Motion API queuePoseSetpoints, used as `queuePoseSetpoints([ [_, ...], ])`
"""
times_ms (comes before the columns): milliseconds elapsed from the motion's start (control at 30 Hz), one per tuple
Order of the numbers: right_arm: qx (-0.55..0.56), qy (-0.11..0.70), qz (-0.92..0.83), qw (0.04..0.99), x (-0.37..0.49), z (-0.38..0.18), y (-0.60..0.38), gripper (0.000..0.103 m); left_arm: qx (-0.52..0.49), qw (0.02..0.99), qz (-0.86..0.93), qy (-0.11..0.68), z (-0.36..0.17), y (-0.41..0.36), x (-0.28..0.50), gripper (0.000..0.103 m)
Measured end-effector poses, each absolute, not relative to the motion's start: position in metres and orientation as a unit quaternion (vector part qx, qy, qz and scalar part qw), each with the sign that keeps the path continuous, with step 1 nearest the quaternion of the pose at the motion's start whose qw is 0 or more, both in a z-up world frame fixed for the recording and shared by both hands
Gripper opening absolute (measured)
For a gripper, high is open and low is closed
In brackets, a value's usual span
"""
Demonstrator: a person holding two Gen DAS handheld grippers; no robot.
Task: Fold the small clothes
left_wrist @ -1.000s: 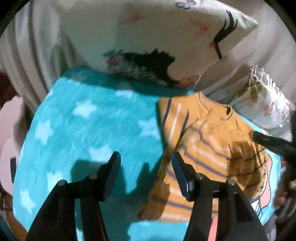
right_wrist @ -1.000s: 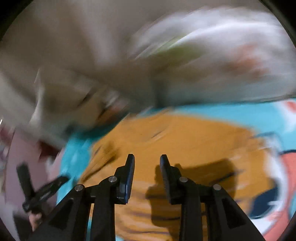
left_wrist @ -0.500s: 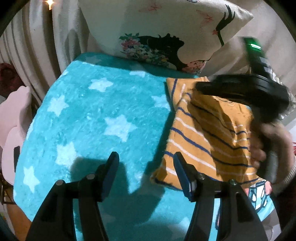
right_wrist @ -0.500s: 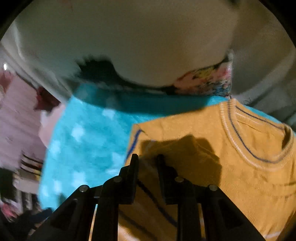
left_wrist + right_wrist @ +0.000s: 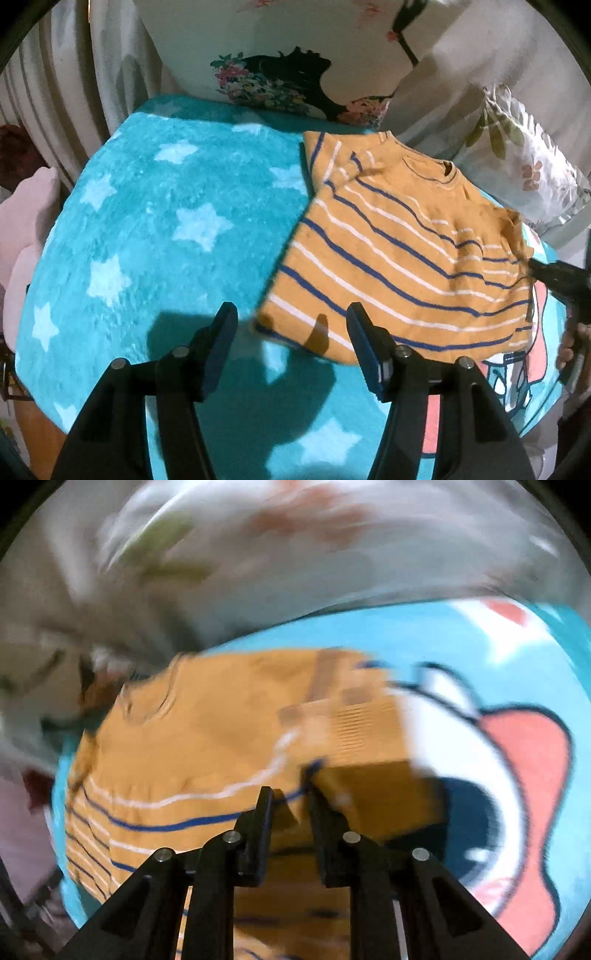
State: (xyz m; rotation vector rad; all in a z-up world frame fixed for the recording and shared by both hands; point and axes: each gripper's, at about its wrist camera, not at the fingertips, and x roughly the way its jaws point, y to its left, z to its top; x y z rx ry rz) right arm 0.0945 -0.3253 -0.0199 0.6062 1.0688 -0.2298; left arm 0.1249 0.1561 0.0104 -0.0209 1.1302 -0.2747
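Note:
A small mustard-yellow shirt with blue and white stripes (image 5: 399, 251) lies on a turquoise star blanket (image 5: 166, 229), its left side folded in. My left gripper (image 5: 291, 332) is open and empty, hovering just above the shirt's near left hem corner. My right gripper (image 5: 290, 797) appears in the left wrist view as a dark tip (image 5: 554, 275) at the shirt's right edge. In the blurred right wrist view the shirt (image 5: 207, 738) fills the middle and the jaws stand narrowly apart with yellow cloth between them; the grip is unclear.
A large white cushion with a black silhouette print (image 5: 280, 55) stands behind the blanket. A floral pillow (image 5: 524, 166) lies at the right. Striped curtains (image 5: 55, 92) hang at the left. A cartoon print (image 5: 517, 760) covers the blanket's right part.
My right gripper has swung from the shirt's left shoulder across to its right edge. My left gripper has stayed open and edged toward the hem corner.

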Motion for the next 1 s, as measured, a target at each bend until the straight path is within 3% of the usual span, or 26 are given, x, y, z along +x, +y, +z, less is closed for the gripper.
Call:
queuePoseSetpoints([
  [33, 0.300, 0.484, -0.110, 0.814, 0.082, -0.013, -0.336, 0.029, -0.008, 0.836, -0.127, 0.534, 0.010, 0.154, 0.122, 0.060],
  [100, 0.292, 0.476, -0.140, 0.818, 0.066, -0.002, -0.346, 0.039, -0.005, 0.838, -0.119, 0.533, 0.011, 0.147, 0.111, 0.061],
  [233, 0.333, 0.465, -0.114, 0.812, 0.028, 0.002, -0.357, 0.040, -0.050, 0.833, -0.125, 0.537, 0.007, 0.145, 0.092, 0.070],
  [333, 0.377, 0.465, -0.059, 0.799, 0.001, -0.004, -0.349, 0.046, -0.081, 0.820, -0.122, 0.553, -0.006, 0.146, 0.083, 0.070],
  [567, 0.395, 0.498, 0.044, 0.771, -0.038, -0.034, -0.299, 0.047, -0.106, 0.818, -0.110, 0.555, -0.024, 0.145, 0.069, 0.070],
  [700, 0.440, 0.495, 0.073, 0.746, -0.038, -0.053, -0.286, 0.052, -0.136, 0.810, -0.106, 0.560, -0.040, 0.147, 0.082, 0.070],
  [1000, 0.480, 0.471, 0.073, 0.736, -0.023, -0.078, -0.278, 0.053, -0.150, 0.814, -0.116, 0.550, -0.044, 0.152, 0.138, 0.076],
])
